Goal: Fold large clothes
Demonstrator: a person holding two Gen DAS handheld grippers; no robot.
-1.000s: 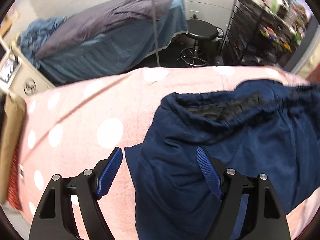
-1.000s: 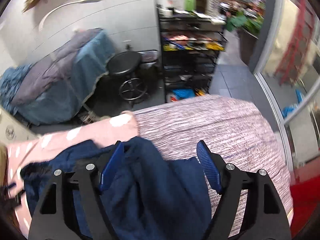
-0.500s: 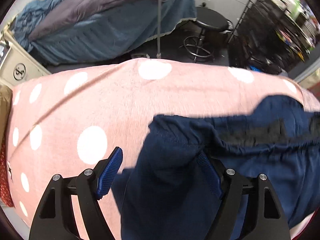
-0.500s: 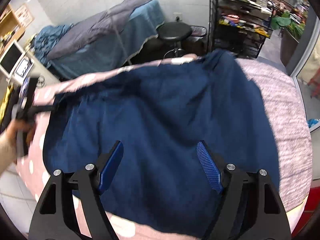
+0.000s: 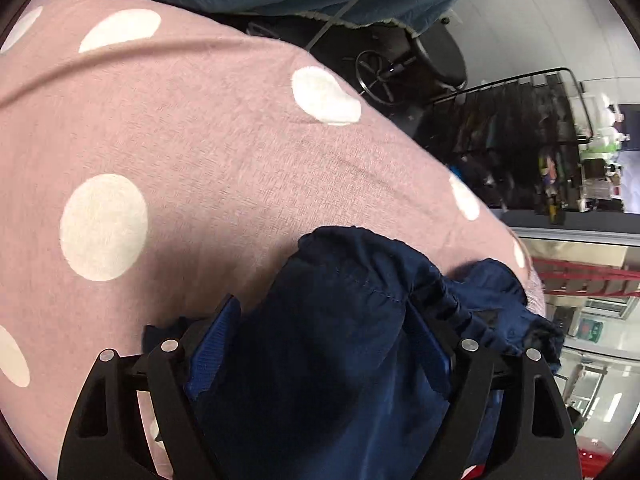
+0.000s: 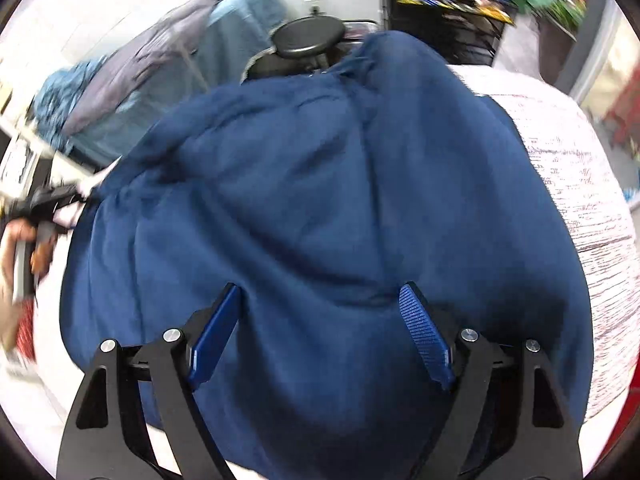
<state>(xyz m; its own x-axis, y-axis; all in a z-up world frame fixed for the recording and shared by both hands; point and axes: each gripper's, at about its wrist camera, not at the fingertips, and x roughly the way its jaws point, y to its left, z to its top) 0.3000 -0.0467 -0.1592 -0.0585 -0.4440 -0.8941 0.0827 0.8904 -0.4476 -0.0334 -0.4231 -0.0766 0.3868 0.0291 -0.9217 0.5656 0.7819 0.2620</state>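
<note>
A large navy blue garment (image 6: 320,200) with an elastic waistband (image 5: 440,300) lies on the pink polka-dot bed cover (image 5: 180,140). In the left wrist view my left gripper (image 5: 324,332) is open, its blue fingers (image 5: 216,344) wide apart, with a bunched fold of the garment (image 5: 340,340) between them and over the right finger. In the right wrist view my right gripper (image 6: 324,332) is open just above the spread cloth, which fills the space between its fingers (image 6: 424,336). The left gripper and the hand holding it (image 6: 36,216) show at the garment's far left edge.
A grey striped cover (image 6: 580,184) lies to the right of the garment. Beyond the bed stand a black stool (image 6: 310,36), a blue-covered couch (image 6: 160,72) and a dark wire shelf rack (image 5: 520,128) full of goods. A red floor area (image 6: 624,420) lies at the right.
The left gripper has swung round and moved in over the waistband, which now bunches between its fingers. The right gripper has moved closer over the spread garment. Both stay open.
</note>
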